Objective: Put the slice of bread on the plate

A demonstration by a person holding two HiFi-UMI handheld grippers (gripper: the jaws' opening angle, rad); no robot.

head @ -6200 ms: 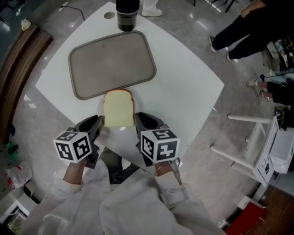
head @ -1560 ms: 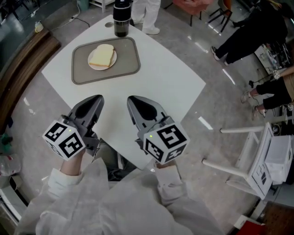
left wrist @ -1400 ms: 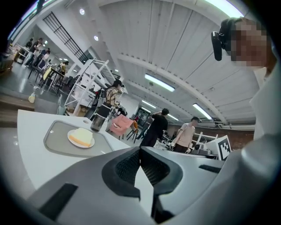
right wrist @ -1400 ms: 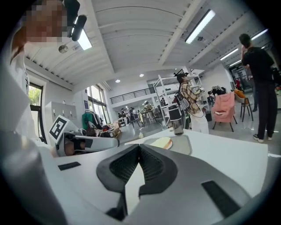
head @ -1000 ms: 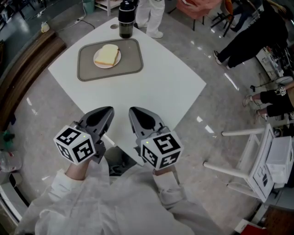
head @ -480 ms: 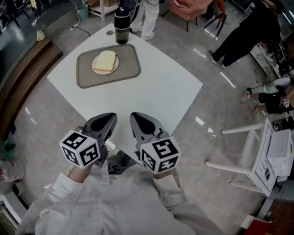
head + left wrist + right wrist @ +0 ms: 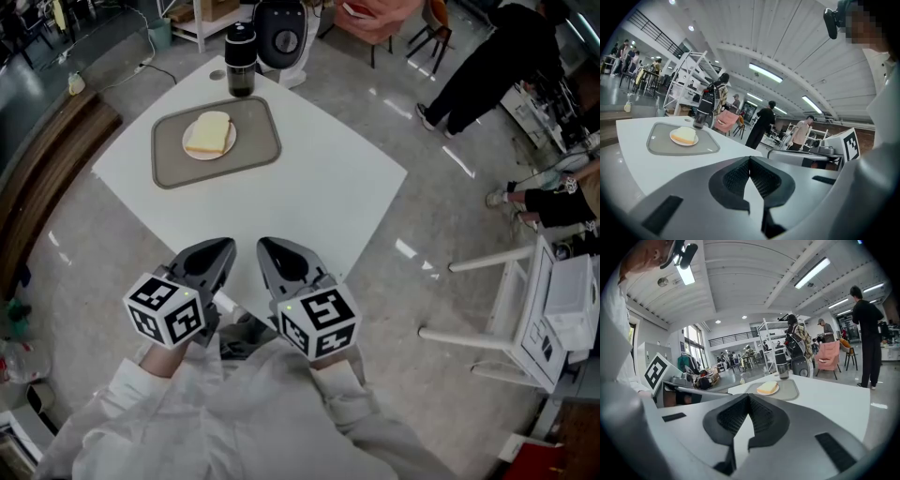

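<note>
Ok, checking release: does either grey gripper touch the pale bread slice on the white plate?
Apart. Head view: bare white table lies between the bread slice and the left gripper and right gripper.

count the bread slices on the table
1: the bread slice lies on the plate, on the tray near the black bottle. None seems hidden.

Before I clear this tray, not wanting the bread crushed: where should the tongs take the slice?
I'd pinch the bread slice across its opposite crust edges, coming from above on the near side: it lies flat on the plate, and the tumbler stands beyond the tray's far edge.
</note>
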